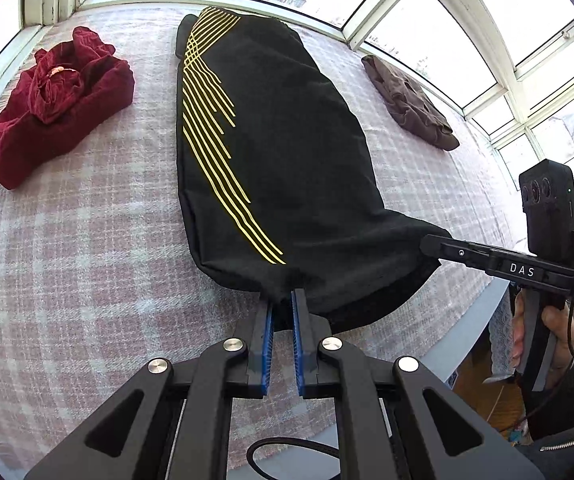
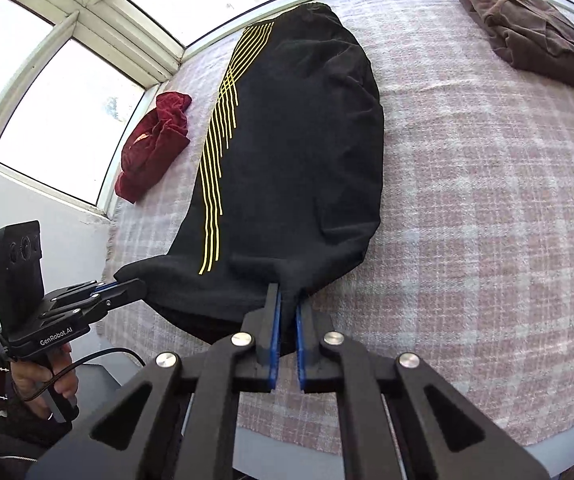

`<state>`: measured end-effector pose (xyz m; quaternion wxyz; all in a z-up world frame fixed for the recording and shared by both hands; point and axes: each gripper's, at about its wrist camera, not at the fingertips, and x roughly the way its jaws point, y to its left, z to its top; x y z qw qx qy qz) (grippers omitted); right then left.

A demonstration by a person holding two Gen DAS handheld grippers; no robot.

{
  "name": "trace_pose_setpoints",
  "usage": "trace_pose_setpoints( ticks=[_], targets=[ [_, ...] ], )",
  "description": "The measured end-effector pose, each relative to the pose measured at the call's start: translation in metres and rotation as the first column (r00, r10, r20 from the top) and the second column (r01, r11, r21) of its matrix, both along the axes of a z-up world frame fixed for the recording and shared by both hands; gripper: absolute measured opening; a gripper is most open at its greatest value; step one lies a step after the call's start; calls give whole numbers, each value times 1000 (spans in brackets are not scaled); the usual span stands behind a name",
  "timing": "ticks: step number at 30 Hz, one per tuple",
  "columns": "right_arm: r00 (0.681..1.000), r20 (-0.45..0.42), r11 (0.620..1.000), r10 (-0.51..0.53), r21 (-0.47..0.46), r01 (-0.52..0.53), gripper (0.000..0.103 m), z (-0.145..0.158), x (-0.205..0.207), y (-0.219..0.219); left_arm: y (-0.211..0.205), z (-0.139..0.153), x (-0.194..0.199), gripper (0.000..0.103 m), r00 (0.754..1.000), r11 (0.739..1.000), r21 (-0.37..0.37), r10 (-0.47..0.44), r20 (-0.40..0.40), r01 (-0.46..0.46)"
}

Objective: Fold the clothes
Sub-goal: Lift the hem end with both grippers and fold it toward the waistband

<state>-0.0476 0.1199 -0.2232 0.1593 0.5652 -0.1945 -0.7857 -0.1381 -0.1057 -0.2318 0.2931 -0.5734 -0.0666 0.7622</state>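
Observation:
A black garment with yellow stripes (image 1: 279, 140) lies lengthwise on the pink checked blanket (image 1: 67, 240); it also shows in the right wrist view (image 2: 299, 152). My left gripper (image 1: 283, 300) is shut on the garment's near hem at its left corner. My right gripper (image 2: 289, 300) is shut on the same hem at its right corner. Each gripper shows in the other's view, the right one (image 1: 427, 244) and the left one (image 2: 131, 286), both pinching the hem.
A crumpled dark red garment (image 1: 51, 108) lies at the far left. A folded brown garment (image 1: 411, 104) lies at the far right by the windows. The blanket's near edge and the table edge (image 1: 475, 320) lie just below the grippers.

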Motion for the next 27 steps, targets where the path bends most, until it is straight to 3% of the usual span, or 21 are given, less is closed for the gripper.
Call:
trace_pose_setpoints(
  ticks=[8, 13, 16, 18, 20, 27],
  targets=[
    [994, -91, 989, -58, -141, 44, 6, 34, -35, 12, -5, 43, -36, 5, 993, 996, 72, 52, -104, -44],
    [998, -66, 1000, 9, -27, -10, 6, 42, -47, 11, -2, 60, -44, 5, 989, 999, 54, 15, -147, -7],
    [1000, -4, 999, 30, -13, -30, 8, 29, -30, 12, -4, 46, -29, 5, 995, 999, 29, -19, -103, 22],
    [998, 58, 999, 16, -44, -14, 16, 12, -16, 15, -8, 31, -21, 5, 998, 1000, 18, -13, -61, 14],
    [993, 113, 995, -20, -93, 30, 37, -7, -7, 18, -14, 17, -18, 5, 1000, 1000, 20, 6, -18, -6],
    [980, 184, 982, -70, -161, 101, 38, -51, 18, 16, -16, 14, -47, 5, 998, 999, 27, 46, -33, -46]
  ],
)
